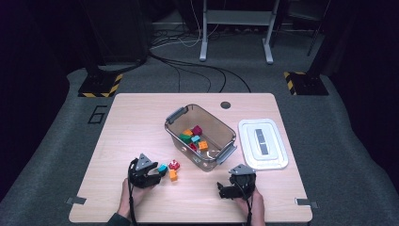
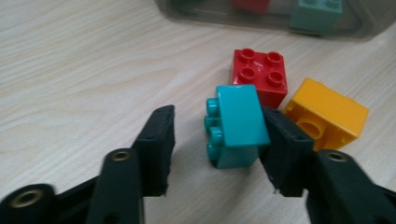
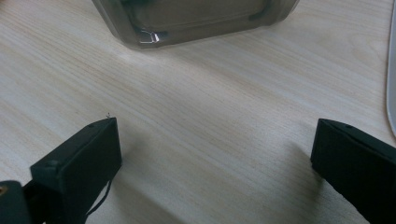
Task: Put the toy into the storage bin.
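A teal brick (image 2: 236,126) lies on its side on the wooden table (image 2: 70,70), between the jaws of my left gripper (image 2: 218,119). The right jaw rests against it; a gap separates the left jaw from its studs, so the gripper is open. Just beyond lie a red brick (image 2: 259,74) and an orange brick (image 2: 327,116). In the high view the teal brick (image 1: 163,167) sits at the left gripper (image 1: 159,171), near the red brick (image 1: 174,165) and the orange brick (image 1: 173,175). My right gripper (image 3: 217,135) stands open over bare table, also at the front right (image 1: 230,182).
A clear plastic bin (image 1: 221,123) with grey handles holds several coloured bricks at the table's middle. Its white lid (image 1: 262,143) lies flat to its right. In the right gripper view the bin's wall (image 3: 196,18) is just ahead. A person's hands hold both grippers.
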A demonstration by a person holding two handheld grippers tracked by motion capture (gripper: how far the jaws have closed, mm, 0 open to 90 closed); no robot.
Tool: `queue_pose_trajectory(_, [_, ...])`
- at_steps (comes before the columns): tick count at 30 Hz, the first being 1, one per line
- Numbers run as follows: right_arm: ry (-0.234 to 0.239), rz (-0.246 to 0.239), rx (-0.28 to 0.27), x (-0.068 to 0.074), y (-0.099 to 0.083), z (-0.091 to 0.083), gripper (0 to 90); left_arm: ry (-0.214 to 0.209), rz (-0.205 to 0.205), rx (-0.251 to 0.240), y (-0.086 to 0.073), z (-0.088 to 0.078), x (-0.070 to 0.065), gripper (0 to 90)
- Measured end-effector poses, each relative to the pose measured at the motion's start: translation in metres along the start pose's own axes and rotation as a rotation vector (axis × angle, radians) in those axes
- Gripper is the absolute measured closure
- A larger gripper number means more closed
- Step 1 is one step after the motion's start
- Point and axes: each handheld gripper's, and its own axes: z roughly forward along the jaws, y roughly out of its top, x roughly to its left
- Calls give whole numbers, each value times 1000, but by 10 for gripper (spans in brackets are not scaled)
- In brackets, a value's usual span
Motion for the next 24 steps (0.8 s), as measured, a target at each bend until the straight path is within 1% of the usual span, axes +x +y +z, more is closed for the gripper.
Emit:
queue_pose_trajectory(2, [0, -6, -2, 0, 0, 0, 8, -8, 18, 12, 0, 2, -2, 548])
queue_pose_trajectory(3, [0, 0, 0, 0, 0, 0, 8, -13, 22, 12, -1, 3, -2, 574])
queue_pose_trajectory(4, [0, -4, -1, 0, 0, 0, 8, -20, 29, 11, -1, 3, -2, 590])
queue_pose_trajectory(7, [0, 0, 0, 0, 0, 0, 8, -21, 29, 8, -2, 3, -2, 659])
queue_pose_trajectory(8, [0, -7, -1, 0, 0, 0, 8, -27, 34, 14, -2, 2, -1, 663])
queue_pose_trajectory(10, [-2, 7, -2, 1, 0, 0, 8, -25, 33, 8, -2, 2, 0, 665])
queue_pose_trajectory(11, [-2, 6, -2, 0, 0, 0, 8, -26, 33, 7, -1, 1, 0, 666])
queue_pose_trajectory(14, [-1, -1, -4, 0, 0, 0, 8, -27, 32, -6, 0, -1, 0, 667])
queue_pose_trajectory(15, [-2, 6, -2, 1, 0, 0, 8, -24, 31, -14, 0, -2, 1, 666])
queue_pose_trajectory(16, [-2, -1, -4, 0, 0, 0, 8, -20, 32, -15, 1, -3, 2, 667])
queue_pose_trajectory(18, [-2, 2, -3, 0, 0, 0, 9, -19, 31, -18, 2, -5, 4, 667])
queue_pose_trajectory(21, [-2, 6, -2, 1, 0, 0, 8, -16, 12, -40, 4, -9, 5, 667])
queue_pose_trajectory(22, [-1, 0, -4, 0, 0, 0, 9, -17, 13, -41, 5, -10, 6, 667])
queue_pose_trajectory(24, [-2, 7, -2, 1, 0, 0, 8, -22, 16, -48, 7, -12, 7, 667])
